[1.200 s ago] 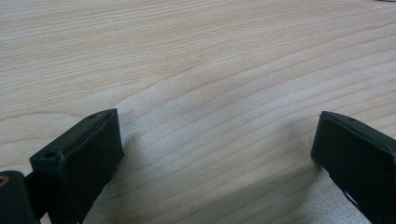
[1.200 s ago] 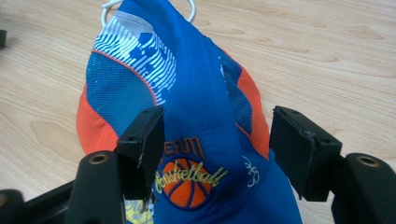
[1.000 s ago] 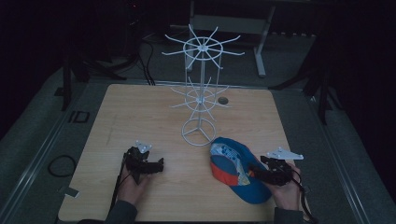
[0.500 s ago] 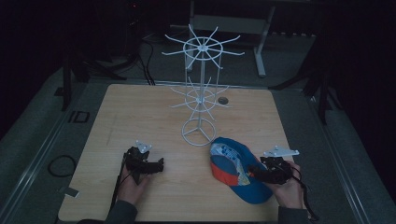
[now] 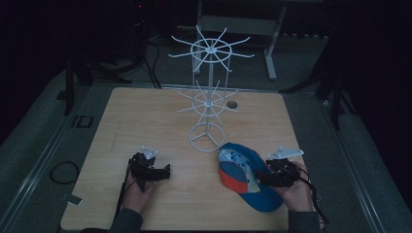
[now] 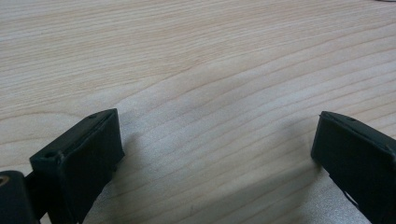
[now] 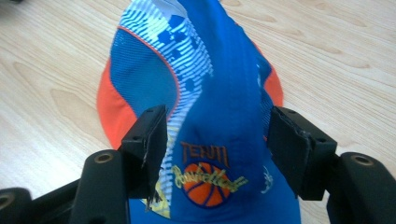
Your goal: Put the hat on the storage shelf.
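Note:
A blue and orange cap (image 5: 245, 175) with a basketball logo lies on the wooden table (image 5: 145, 121) at the front right. In the right gripper view the cap's crown (image 7: 210, 88) rises between the jaws. My right gripper (image 5: 266, 177) (image 7: 217, 123) is open, one jaw on each side of the crown near the logo. My left gripper (image 5: 164, 171) (image 6: 217, 135) rests low over bare wood at the front left, open, with nothing between its jaws. A white wire display rack (image 5: 210, 97) stands upright mid-table, just behind the cap.
The rack's round wire base (image 5: 206, 138) sits close to the cap's far edge. A small dark hole (image 5: 232, 104) marks the tabletop behind the rack. Dark stands and cables lie beyond the table's far edge.
My right gripper has edged slightly left, further over the cap. The left gripper has stayed put.

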The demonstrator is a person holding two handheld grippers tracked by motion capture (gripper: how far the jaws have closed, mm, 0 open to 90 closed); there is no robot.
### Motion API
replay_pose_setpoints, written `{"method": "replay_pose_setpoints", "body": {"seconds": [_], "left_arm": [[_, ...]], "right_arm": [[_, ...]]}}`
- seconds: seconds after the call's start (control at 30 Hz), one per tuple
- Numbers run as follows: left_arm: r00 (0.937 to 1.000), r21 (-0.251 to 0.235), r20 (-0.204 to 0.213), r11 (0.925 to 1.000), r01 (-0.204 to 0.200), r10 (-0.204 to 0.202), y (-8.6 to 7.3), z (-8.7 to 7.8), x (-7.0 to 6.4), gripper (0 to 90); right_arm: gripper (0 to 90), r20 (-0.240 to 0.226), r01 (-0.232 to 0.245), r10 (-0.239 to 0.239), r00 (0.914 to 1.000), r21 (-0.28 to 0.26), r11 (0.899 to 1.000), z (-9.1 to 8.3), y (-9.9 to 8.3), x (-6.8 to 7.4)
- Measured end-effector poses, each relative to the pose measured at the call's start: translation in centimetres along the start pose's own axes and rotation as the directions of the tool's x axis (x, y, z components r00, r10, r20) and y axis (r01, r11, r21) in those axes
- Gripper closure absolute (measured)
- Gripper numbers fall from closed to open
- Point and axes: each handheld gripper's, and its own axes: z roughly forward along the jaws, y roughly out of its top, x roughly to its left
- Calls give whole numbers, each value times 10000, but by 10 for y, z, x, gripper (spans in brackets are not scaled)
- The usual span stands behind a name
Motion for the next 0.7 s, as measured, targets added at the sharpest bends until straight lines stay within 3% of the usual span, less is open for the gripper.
{"method": "replay_pose_setpoints", "body": {"seconds": [0.17,0.7], "left_arm": [[10000,-1,1,10000,0,0,0,0,0,24],[10000,-1,4,10000,0,0,0,0,0,24]], "right_arm": [[379,-530,45,-46,9986,-31,10000,-2,7,2],[334,-424,469,-451,9981,420,9980,0,28,-2]]}}
